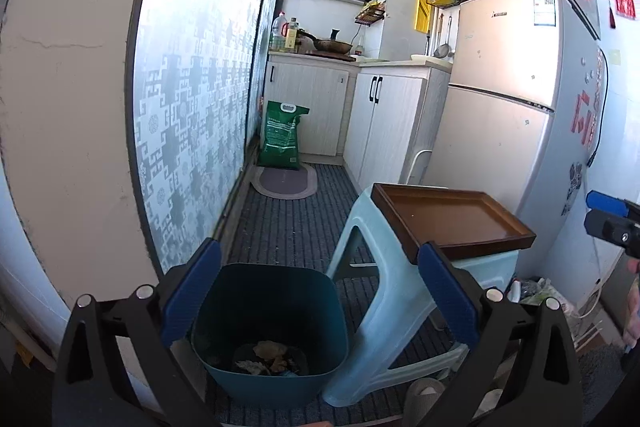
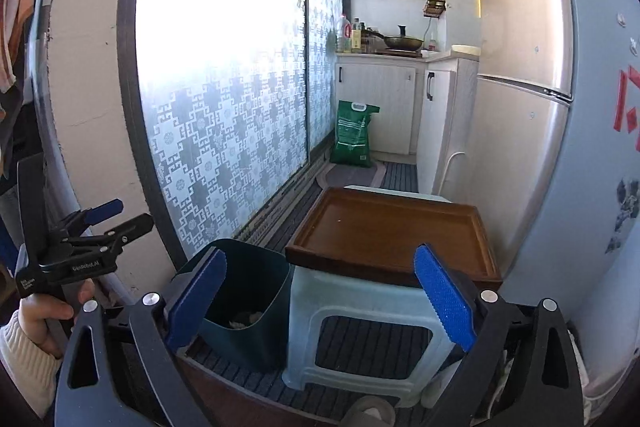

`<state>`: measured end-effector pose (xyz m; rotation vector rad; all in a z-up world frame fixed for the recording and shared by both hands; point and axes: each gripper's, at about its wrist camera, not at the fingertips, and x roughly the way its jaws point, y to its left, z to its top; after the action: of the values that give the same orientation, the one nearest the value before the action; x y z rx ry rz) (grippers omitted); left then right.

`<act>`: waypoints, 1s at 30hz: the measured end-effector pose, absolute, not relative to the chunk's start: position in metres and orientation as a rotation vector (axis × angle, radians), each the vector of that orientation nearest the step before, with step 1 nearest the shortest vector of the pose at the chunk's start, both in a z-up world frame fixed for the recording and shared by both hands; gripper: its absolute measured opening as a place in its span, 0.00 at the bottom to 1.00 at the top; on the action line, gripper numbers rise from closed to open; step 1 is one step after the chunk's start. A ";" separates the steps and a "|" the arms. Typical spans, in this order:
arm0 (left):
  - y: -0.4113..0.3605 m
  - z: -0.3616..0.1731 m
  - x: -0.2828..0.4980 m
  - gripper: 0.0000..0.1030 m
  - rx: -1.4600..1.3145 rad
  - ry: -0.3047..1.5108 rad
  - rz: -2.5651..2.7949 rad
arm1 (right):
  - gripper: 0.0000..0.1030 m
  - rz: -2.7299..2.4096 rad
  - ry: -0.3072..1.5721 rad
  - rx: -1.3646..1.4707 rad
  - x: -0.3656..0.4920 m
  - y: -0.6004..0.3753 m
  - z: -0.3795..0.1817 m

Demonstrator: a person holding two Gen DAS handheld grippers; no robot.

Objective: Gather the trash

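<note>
Narrow kitchen, striped floor mat; dark green trash bin [image 1: 269, 331] on the floor against the pale blue stool [image 1: 400, 311], crumpled trash [image 1: 266, 357] lying at its bottom; brown tray [image 2: 394, 233] bare on the stool top. Left claw [image 1: 320, 307] wide apart, gripping nothing, poised above the bin; right claw [image 2: 320, 301] spread wide, empty, facing bin and stool.
</note>
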<state>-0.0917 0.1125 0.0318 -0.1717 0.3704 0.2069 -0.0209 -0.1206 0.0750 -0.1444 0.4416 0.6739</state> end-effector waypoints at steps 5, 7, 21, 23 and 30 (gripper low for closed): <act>0.112 0.030 -0.092 0.97 -0.169 0.374 0.191 | 0.96 0.690 0.453 -0.109 -0.017 -0.124 0.074; 0.111 0.029 -0.090 0.97 -0.156 0.383 0.191 | 0.96 0.695 0.452 -0.098 -0.016 -0.126 0.075; 0.109 0.026 -0.088 0.97 -0.129 0.399 0.217 | 0.96 0.703 0.432 -0.123 -0.024 -0.120 0.077; 0.110 0.026 -0.088 0.97 -0.134 0.400 0.218 | 0.96 0.702 0.429 -0.121 -0.024 -0.120 0.077; 0.110 0.027 -0.088 0.97 -0.136 0.402 0.217 | 0.96 0.703 0.433 -0.116 -0.023 -0.120 0.077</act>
<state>-0.0879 0.1101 0.0266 -0.1360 0.4019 0.2166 -0.0235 -0.1202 0.0770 -0.1158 0.4334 0.7032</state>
